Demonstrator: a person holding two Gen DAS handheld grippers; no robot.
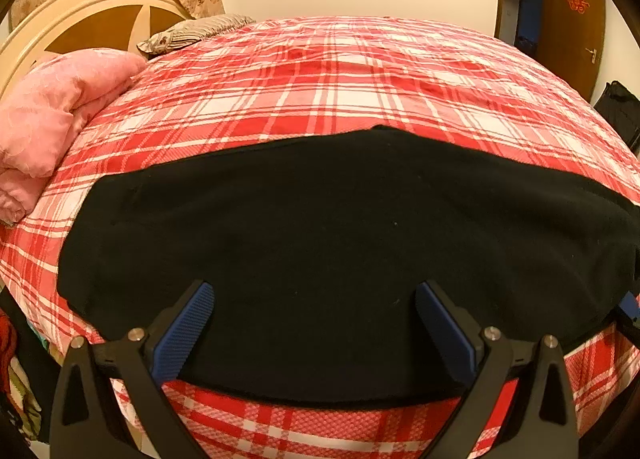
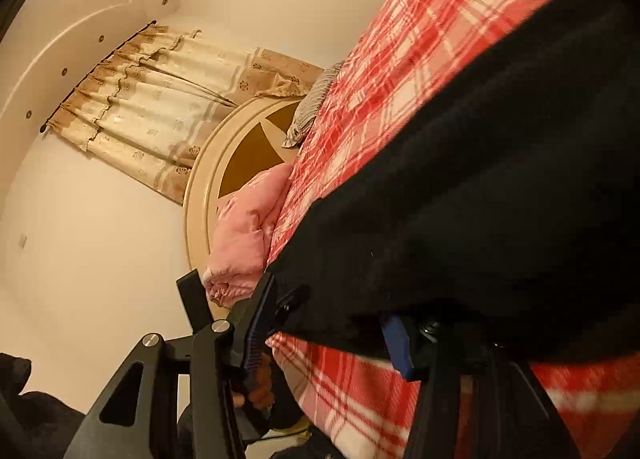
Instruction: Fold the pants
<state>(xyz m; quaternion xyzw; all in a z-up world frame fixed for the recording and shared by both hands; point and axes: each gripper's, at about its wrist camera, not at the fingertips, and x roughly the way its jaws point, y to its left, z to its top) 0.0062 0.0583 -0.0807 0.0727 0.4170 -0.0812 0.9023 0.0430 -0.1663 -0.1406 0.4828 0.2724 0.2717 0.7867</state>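
Two blue-padded grippers over black pants on a red plaid bed.

Left wrist view: matte black pants lie flat on the checked bedspread; left gripper gapes wide above them, holding nothing; a wooden door bears red characters, unreadable.
Right wrist view: right gripper stands half open at the pants' hem; whether it grips, I cannot tell. Pink quilt lies against the headboard.

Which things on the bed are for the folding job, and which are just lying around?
For the job:
- black fleecy pants spread on the bed
- left gripper, fingers apart over the pants
- right gripper at the pants' edge

Just lying about:
- red-and-white plaid bedspread
- crumpled pink blanket
- grey patterned pillow
- beige flowered curtain
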